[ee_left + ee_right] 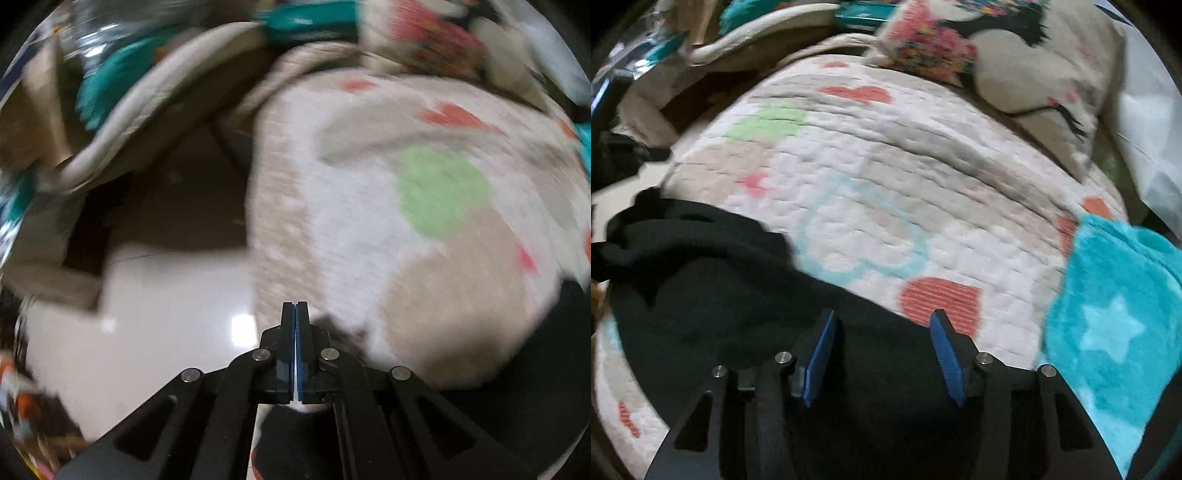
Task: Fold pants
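The left wrist view is blurring with motion. The left tongs (295,306) are sitting at the bottom centre, clenched, their blue pads (300,354) pressing together with only a thin pale sliver between them; nothing that can be made out is being gripped. Ahead and to the right, a bed is lying under a quilt (369,221) printed in white, beige, red hearts and a green patch (443,192). The tongs are hovering just at the bed's left edge, where the quilt is dropping off toward a glossy pale floor (166,314). A dark shape, apparently the black pants (569,306), is showing at the right side of the picture on the quilt, though the blur is making it hard to be sure. Teal and cream bedding is bunching beyond the far edge of the bed.

The right wrist view is looking across the same quilt (942,166). The right tongs (882,321) are released, their blue pads (822,354) standing well apart. The pants (738,295) are lying in a rumpled black heap on the bed's near edge, spreading from the left side to beneath and between the two fingers. A teal blanket (1108,325) with pale stars is lying at the near right corner of the bed, beside the pants. A pillow (1027,66) printed with flowers and closed eyelashes is resting at the far edge.
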A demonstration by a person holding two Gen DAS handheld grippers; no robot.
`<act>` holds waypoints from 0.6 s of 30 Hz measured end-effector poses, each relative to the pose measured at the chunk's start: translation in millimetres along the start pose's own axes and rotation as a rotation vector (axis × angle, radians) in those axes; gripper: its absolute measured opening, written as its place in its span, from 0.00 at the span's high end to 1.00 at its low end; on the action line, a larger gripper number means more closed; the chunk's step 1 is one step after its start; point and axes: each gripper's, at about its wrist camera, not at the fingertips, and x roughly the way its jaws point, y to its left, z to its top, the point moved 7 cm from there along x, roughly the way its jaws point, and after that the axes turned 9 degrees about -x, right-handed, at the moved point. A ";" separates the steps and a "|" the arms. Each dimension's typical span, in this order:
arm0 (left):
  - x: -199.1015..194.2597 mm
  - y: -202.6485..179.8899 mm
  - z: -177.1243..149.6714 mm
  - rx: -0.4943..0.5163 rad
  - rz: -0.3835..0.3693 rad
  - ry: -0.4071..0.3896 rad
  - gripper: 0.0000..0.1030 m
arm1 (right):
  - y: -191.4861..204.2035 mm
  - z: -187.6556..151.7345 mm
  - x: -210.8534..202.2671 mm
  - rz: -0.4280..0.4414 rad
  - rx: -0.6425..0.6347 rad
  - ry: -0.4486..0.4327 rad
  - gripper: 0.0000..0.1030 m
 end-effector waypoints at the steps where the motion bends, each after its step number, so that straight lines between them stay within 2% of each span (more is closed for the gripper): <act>1: -1.0 7.2 4.3 -0.027 0.010 -0.005 1.00 | -4.8 -3.0 1.4 -0.023 0.010 0.016 0.45; 3: -13.5 28.7 10.4 -0.103 -0.008 -0.032 0.99 | -11.9 -1.7 -8.7 -0.061 0.040 -0.001 0.45; 5: -28.4 54.0 11.6 -0.152 0.003 -0.068 0.98 | 4.7 19.0 -30.2 -0.015 0.009 -0.086 0.45; 6: -38.6 72.5 9.2 -0.176 0.038 -0.097 0.92 | 19.0 30.7 -37.7 0.024 -0.023 -0.115 0.45; 9: -58.7 127.0 -2.3 -0.266 0.142 -0.150 0.62 | 92.1 75.1 -53.9 0.168 -0.183 -0.190 0.45; 11: -68.6 160.3 -14.6 -0.368 0.147 -0.148 0.61 | 155.3 100.4 -56.1 0.285 -0.295 -0.210 0.45; 13: -69.2 196.9 -28.5 -0.537 0.074 -0.107 0.61 | 206.5 114.1 -53.9 0.331 -0.397 -0.216 0.45; 16: -61.5 227.9 -37.5 -0.737 -0.030 -0.049 0.61 | 280.1 126.7 -47.0 0.335 -0.580 -0.209 0.45; 18: -56.0 238.2 -41.0 -0.846 -0.117 -0.016 0.61 | 313.2 128.4 -43.3 0.329 -0.672 -0.202 0.46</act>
